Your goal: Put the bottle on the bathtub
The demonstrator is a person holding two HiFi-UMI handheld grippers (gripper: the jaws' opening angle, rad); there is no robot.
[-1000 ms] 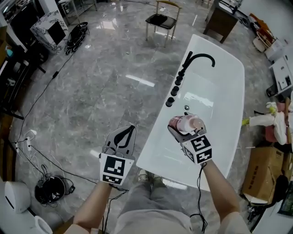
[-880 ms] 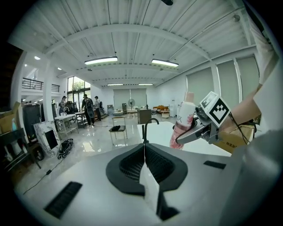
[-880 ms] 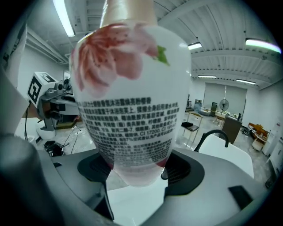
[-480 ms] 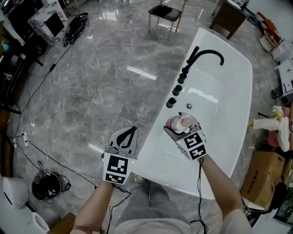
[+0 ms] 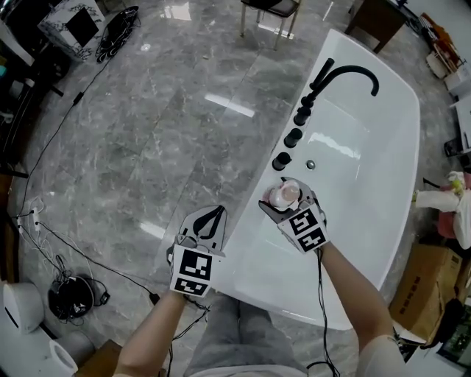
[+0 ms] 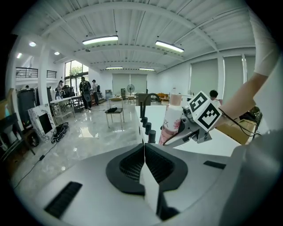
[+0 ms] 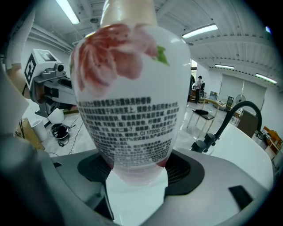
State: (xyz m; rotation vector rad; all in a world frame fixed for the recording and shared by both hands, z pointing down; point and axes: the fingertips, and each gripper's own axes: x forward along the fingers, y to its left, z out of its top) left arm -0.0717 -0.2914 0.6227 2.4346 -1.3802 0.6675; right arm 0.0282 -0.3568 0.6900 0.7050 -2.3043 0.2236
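Observation:
My right gripper is shut on a white bottle with pink flowers and a pale cap, held upright over the near left rim of the white bathtub. In the right gripper view the bottle fills the frame, its printed back label facing me, both jaws pressed on its lower body. In the left gripper view the bottle shows to the right, beside the black tap knobs. My left gripper hangs over the grey floor left of the tub, its jaws closed together with nothing between them.
A black curved faucet and a row of black knobs stand on the tub's left rim just beyond the bottle. A chair stands past the tub. Cables trail over the marble floor at left. Cardboard boxes sit right of the tub.
The right gripper has carried the bottle left, from over the basin to the tub's left rim near the knobs. The left gripper has barely moved.

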